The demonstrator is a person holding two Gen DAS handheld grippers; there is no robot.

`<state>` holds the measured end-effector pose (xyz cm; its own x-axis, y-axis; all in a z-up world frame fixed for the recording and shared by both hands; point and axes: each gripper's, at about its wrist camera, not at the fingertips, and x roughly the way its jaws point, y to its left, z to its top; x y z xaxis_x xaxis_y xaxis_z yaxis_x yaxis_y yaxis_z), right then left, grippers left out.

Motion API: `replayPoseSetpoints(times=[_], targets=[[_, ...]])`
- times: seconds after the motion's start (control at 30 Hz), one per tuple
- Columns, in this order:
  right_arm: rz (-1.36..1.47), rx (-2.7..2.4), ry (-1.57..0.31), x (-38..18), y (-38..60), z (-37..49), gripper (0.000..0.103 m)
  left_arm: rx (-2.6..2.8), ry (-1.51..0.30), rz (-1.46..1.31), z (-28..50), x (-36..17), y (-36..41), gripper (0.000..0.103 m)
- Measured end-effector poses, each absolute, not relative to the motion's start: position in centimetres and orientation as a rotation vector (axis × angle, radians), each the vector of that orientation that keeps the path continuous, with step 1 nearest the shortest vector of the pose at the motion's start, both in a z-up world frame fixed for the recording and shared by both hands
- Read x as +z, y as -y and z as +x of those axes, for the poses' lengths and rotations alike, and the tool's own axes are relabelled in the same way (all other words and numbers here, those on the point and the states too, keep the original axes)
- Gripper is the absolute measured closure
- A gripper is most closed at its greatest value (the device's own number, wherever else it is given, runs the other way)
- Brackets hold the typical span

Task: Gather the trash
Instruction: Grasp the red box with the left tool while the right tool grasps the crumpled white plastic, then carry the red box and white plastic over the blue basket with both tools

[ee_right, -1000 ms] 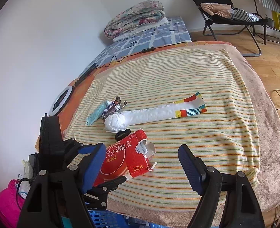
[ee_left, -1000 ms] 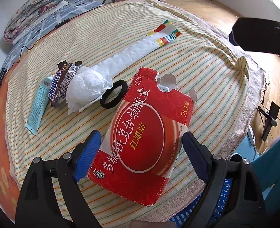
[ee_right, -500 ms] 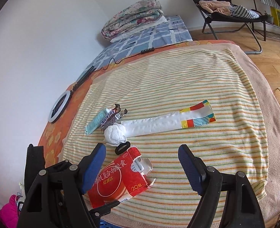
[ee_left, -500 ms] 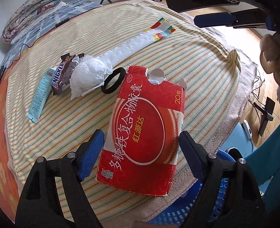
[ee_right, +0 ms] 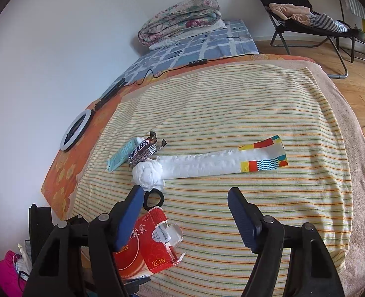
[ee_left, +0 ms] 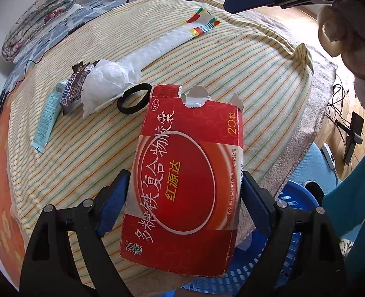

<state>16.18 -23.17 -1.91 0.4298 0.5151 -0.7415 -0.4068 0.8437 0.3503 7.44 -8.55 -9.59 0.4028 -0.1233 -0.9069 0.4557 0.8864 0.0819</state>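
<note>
My left gripper (ee_left: pixel 183 195) is shut on a red cardboard medicine box (ee_left: pixel 190 163) with a torn top flap, one blue pad against each long side. The box hangs past the bed's near edge, partly over a blue basket (ee_left: pixel 269 272). My right gripper (ee_right: pixel 185 212) is open and holds nothing, hovering above the striped towel (ee_right: pixel 232 113). The red box (ee_right: pixel 150 247) shows under its left finger. On the towel lie a Snickers wrapper (ee_right: pixel 140 152), a teal sachet (ee_right: pixel 121 157), a crumpled white tissue (ee_right: pixel 147 173), a long white wrapper (ee_right: pixel 219 163) with a colourful end, and a black hair tie (ee_right: pixel 155 198).
A folded floral quilt (ee_right: pixel 182 17) sits on a blue checked sheet at the far end. A ring light (ee_right: pixel 77 131) and its cable lie at the left edge. A black folding chair (ee_right: pixel 306 19) with clothes stands on the wood floor. A person's teal sleeve (ee_left: pixel 355 198) is at right.
The left fingers have closed in on the red box and drawn it toward the bed's near edge, over the basket. The right gripper has moved forward over the towel, still open.
</note>
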Motion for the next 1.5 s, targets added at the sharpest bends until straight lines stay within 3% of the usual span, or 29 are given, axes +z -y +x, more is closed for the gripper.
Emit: replayPoseSetpoints(times=[0.6,0.67,0.73,0.93,1.5], targets=[[-0.119,0.657,-1.024,-7.0,11.8,18.3,0.042,-0.141,-1.101,0.184,5.3,-8.5,-0.9,0.015],[-0.130,0.651,-1.029,-7.5,11.4,18.6,0.046,-0.139,-1.100,0.173,5.5,-8.4,-1.0,0.015],[-0.137,0.647,-1.031,-7.8,11.2,18.9,0.058,-0.136,-1.096,0.171,5.6,-8.3,-0.9,0.015],[-0.098,0.668,-0.997,-7.1,11.2,18.9,0.072,-0.135,-1.095,0.160,6.0,-8.3,-1.0,0.015],[0.023,0.684,-0.921,-2.9,15.2,16.3,0.073,-0.138,-1.040,0.106,5.0,-5.8,-1.0,0.015]])
